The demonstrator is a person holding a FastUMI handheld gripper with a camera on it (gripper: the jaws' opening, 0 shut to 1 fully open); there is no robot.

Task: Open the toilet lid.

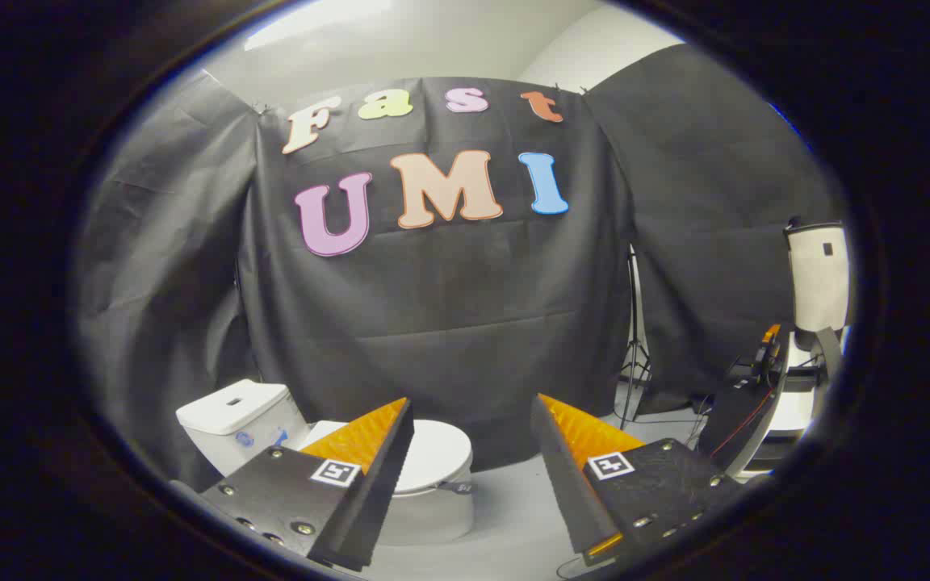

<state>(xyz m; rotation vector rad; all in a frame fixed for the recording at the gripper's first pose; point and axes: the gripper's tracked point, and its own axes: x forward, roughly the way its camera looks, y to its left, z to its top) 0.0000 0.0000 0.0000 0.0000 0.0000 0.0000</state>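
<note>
A white toilet stands on the floor ahead and below, against the black cloth wall. Its lid [437, 454] lies flat and shut over the bowl, and the tank [235, 420] sits behind it to the left. My gripper [473, 403] is open and holds nothing. The left finger [368, 452] overlaps part of the lid in the view, while the right finger [578, 452] is off to the right of the toilet. The gripper hovers above and well short of the toilet, not touching it.
A light stand [634, 339] rises at the gap in the cloth to the right. Further right stand a white upright unit [818, 278] and a dark angled rig with cables [747, 403]. Pale grey floor [513, 500] lies around the toilet.
</note>
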